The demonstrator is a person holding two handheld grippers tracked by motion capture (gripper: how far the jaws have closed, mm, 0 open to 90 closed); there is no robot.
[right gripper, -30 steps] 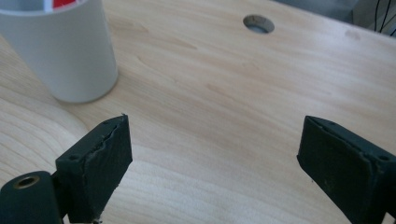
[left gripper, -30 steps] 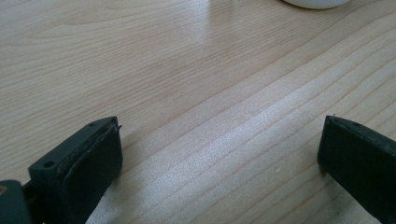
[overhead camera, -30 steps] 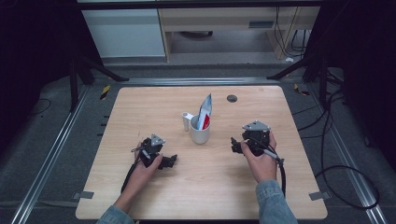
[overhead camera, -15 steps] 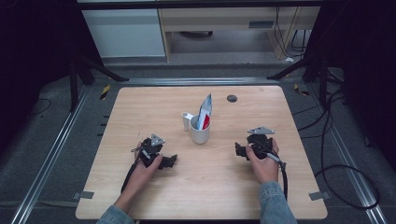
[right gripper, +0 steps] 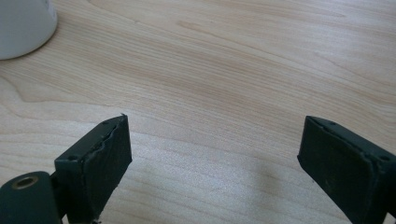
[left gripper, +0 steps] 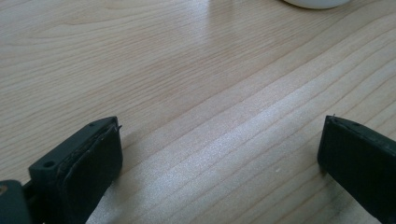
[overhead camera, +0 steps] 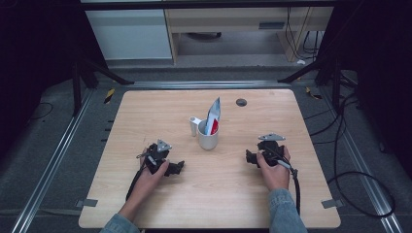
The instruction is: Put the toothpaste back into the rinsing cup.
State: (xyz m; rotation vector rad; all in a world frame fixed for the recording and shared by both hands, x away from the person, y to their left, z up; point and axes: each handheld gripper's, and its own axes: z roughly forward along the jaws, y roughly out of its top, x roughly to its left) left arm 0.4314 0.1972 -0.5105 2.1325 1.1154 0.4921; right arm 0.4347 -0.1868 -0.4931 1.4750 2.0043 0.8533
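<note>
2 grippers rest empty either side of a loaded mug

2 hand-held tools lie low on the wooden table (overhead camera: 145, 111), each with its jaws spread wide and nothing between them. The left gripper (overhead camera: 176, 167) sits near the person's side of the table, pointing toward the middle; its own view shows bare wood grain between the black pads and just the base of the white mug (left gripper: 314, 3) at the top edge. The right gripper (overhead camera: 248, 158) mirrors it on the other side, jaws turned inward, with the mug's wall (right gripper: 23, 25) showing in the top left corner of its view.

That mug (overhead camera: 208, 138) stands upright at the centre of the table, well apart from both tools, its handle turned toward the far left. A tall pointed packet, blue-grey with a red patch (overhead camera: 212, 116), leans out of it (what the packet holds cannot be read). Placed between the 2 hands, mug and packet are within equal reach of either, so the hands appear parked at a neutral pose and not mid-grasp.

Little else shares the surface: 1 small dark round disc (overhead camera: 241, 102) lies near the far edge, clear of any path to the mug. Nothing stands between either tool and the mug, though the tall packet looks easy to tip if nudged from the side
</note>
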